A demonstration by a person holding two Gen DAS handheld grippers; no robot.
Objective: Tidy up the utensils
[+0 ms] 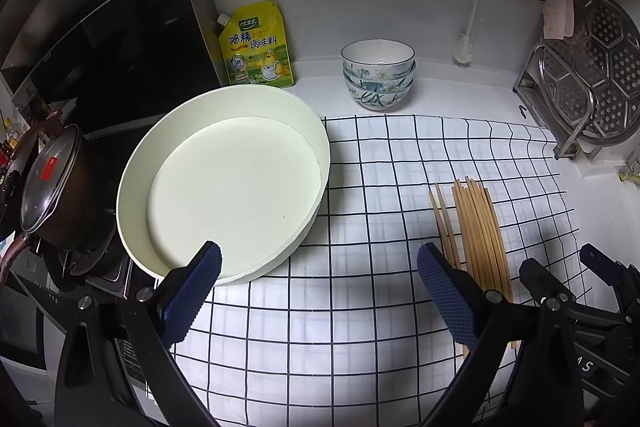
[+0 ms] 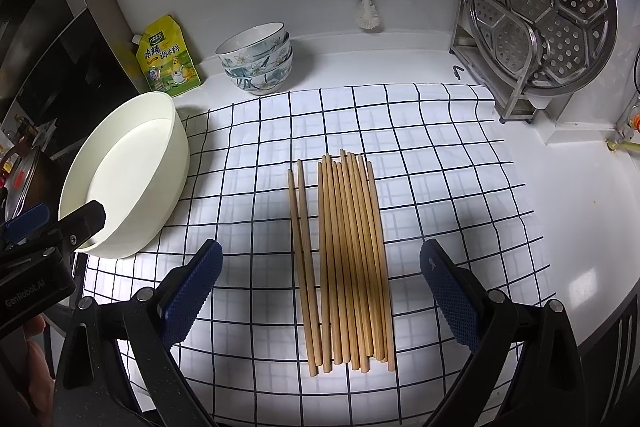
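On the checked cloth, both grippers are hovering spread and empty before any chopstick is picked up.

Through the left wrist view, the left gripper (image 1: 319,269) is hanging with its jaws wide apart and holding nothing, pointing at the cloth (image 1: 380,163) between the white round tray (image 1: 132,187) on the left and the chopsticks (image 1: 476,223) on the right; stacked bowls (image 1: 378,75) are sitting at the far edge. Through the right wrist view, the right gripper (image 2: 321,269) is likewise gaping and empty, poised over the near ends of the chopsticks (image 2: 352,251), which are lying flat in a tight bundle with one pair (image 2: 302,247) set just to its left. Judging by this, the pickup is only beginning; the next move is asking for lowering, closing on a pair, then carrying it left toward the tray (image 2: 176,147).
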